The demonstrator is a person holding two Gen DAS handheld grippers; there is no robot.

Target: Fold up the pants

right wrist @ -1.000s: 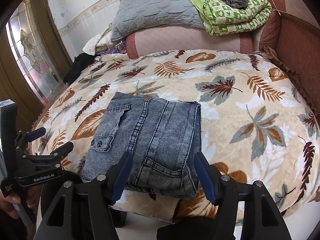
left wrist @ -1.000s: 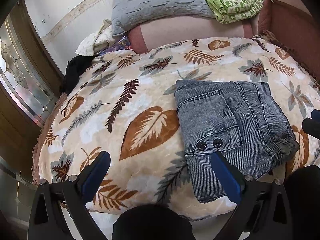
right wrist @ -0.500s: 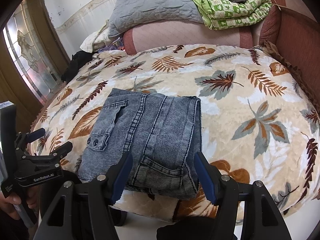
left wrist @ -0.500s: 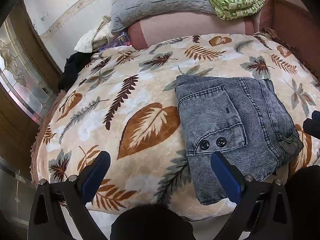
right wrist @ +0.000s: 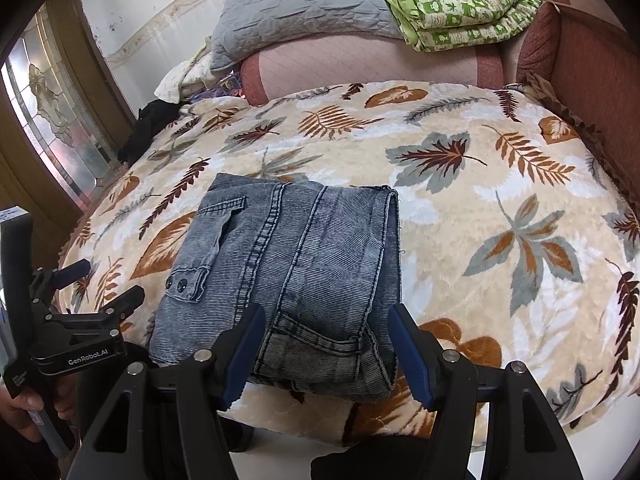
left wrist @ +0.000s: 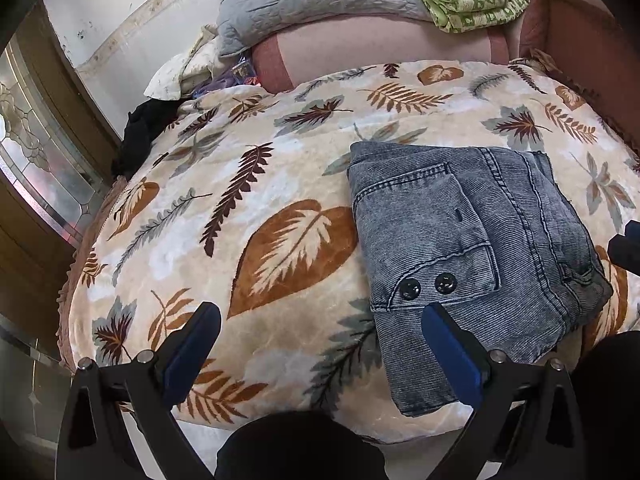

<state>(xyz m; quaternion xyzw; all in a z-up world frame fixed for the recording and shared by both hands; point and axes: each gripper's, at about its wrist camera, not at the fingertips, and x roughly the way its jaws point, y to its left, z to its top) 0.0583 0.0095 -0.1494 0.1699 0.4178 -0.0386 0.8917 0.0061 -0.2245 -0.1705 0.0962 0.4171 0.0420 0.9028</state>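
Pants: grey-blue denim pants (right wrist: 288, 276) lie folded compactly on the leaf-patterned bed blanket (right wrist: 480, 208).
Hand-held grippers: left (left wrist: 320, 344) and right (right wrist: 324, 344) gape, empty, near the pants' front edge.
Remaining: seemingly nothing.

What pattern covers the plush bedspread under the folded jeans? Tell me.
Brown, rust and grey leaves on the cream plush bedspread; right wrist view shows it best.

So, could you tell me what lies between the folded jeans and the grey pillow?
Only bare leaf-print blanket separates the folded jeans from the grey pillow, per the right wrist view.
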